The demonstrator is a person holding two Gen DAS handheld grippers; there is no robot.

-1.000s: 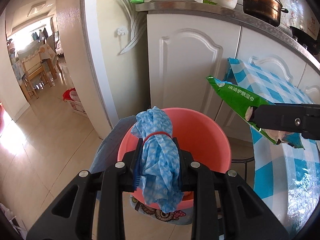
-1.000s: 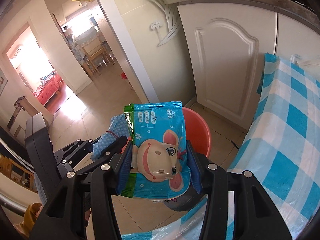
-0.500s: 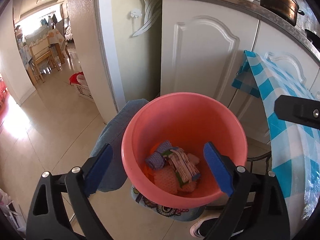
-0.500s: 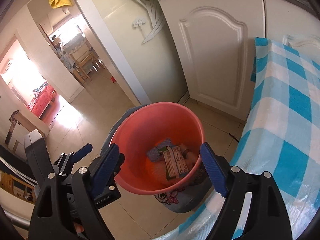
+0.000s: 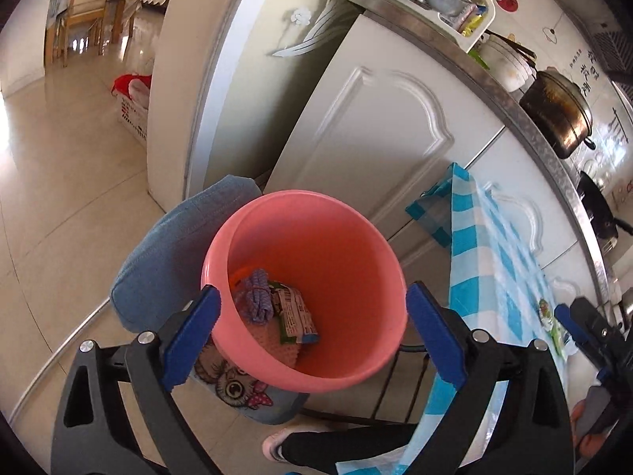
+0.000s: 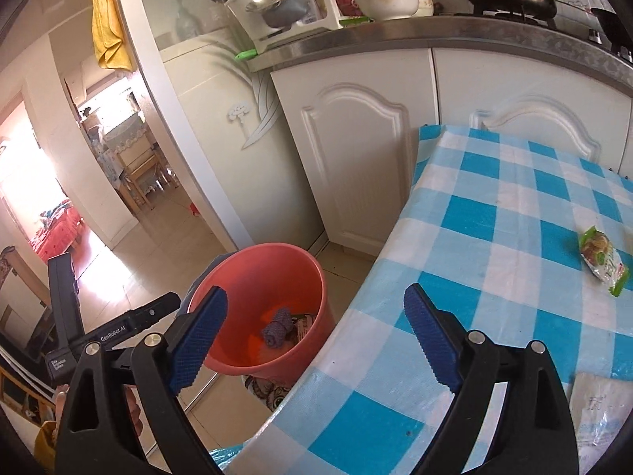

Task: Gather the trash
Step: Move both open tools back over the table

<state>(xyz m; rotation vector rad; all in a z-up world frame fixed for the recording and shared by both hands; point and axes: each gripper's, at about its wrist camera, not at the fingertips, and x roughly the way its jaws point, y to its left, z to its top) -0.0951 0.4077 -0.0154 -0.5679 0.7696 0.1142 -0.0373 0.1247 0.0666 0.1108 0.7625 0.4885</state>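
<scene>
Both grippers, left (image 5: pixel 308 330) and right (image 6: pixel 314 328), have their jaws spread wide and empty. A green packet (image 6: pixel 603 259) lies near the counter's (image 6: pixel 494 237) right edge, its long axis slanting toward that edge. The pink bucket (image 5: pixel 356 372) holds scraps.

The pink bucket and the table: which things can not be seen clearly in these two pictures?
- Bucket floor, left wrist view: cloth bundle and wrapper cover it; the near wall hides the rest.
- Clear bag, right wrist view: cut off by the frame edge, print unreadable.
- Green packet on the table: label too small.
- Right gripper, left wrist view: only a part shows at the edge.
</scene>
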